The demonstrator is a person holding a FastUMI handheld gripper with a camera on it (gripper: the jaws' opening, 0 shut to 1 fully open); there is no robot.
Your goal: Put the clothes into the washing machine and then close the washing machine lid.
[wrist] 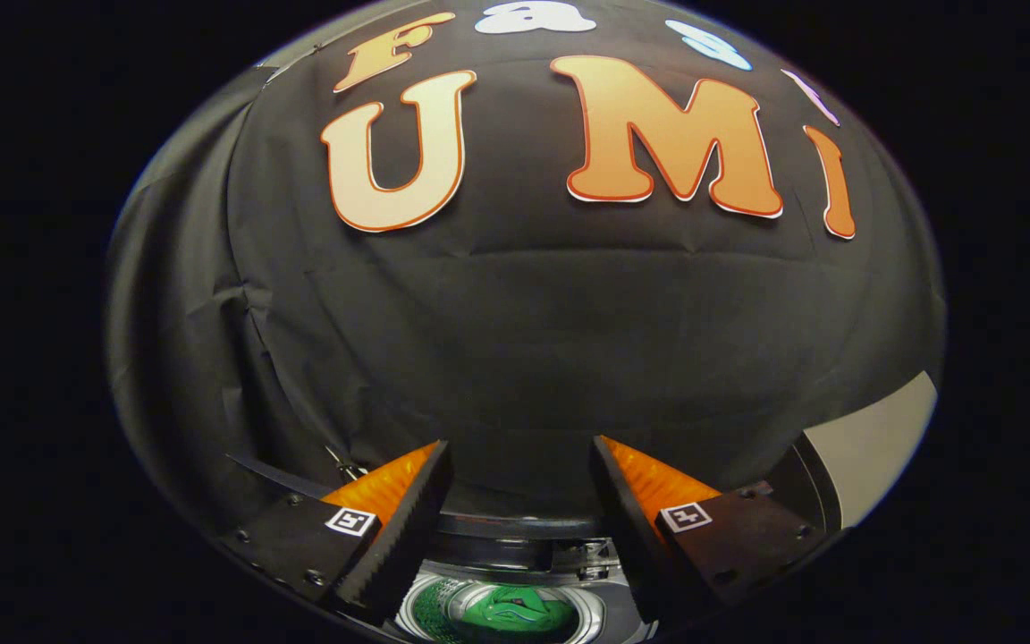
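Item, to the left of the tongs: a fold of the booth wall (211, 340), black cloth, creased, meeting the back panel at a seam.

Item, left finger (408, 510): ridged pad facing inward, with a small square marker (350, 521) on its mount.

Item, the tongs (519, 474): spread wide, the two fingers well apart, with nothing between them and nothing gripped.

Item, below and between the fingers: the washing machine (515, 550), top-loading, seen from above, lid not closed. Its drum (430, 608) is perforated metal, round and open to view.

Item, inside the drum: the clothes (510, 615), a bunched green garment lying in the tub, apart from both fingers.

Item, right finger (627, 501): ridged pad facing inward, with a second square marker (685, 517) on its mount.

Item, to the right of the tongs: a pale flat panel (873, 443) with a dark curved edge, rising beside the right finger; what it belongs to cannot be told.

Item, beyond the fingers: the back panel of the booth wall, black cloth.
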